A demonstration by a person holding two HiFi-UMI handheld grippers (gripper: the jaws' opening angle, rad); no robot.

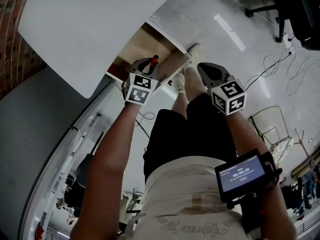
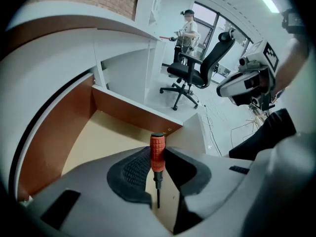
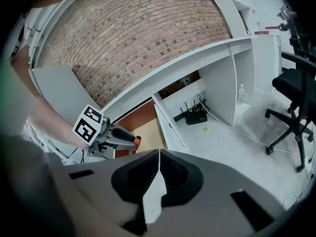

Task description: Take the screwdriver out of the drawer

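Observation:
The screwdriver [image 2: 157, 153] has an orange ribbed handle and a thin dark shaft that points down. My left gripper [image 2: 157, 151] is shut on its handle and holds it above the open wooden drawer [image 2: 94, 142]. In the head view the left gripper [image 1: 150, 65] hangs over the drawer [image 1: 142, 44], and the orange handle [image 1: 154, 60] sticks out past its tips. My right gripper [image 1: 204, 68] is beside the drawer's right front corner, shut with nothing in it. In the right gripper view its jaws [image 3: 159, 154] meet at the tips, and the left gripper [image 3: 106, 132] with the orange handle [image 3: 138, 141] shows over the drawer [image 3: 148, 130].
The white desk top [image 1: 90, 24] lies over the drawer. A black office chair [image 2: 197, 68] stands on the white floor, with a person [image 2: 187, 28] far behind it. A brick wall [image 3: 148, 28], a black router [image 3: 196, 115] and floor cables [image 1: 270, 66] are also in view.

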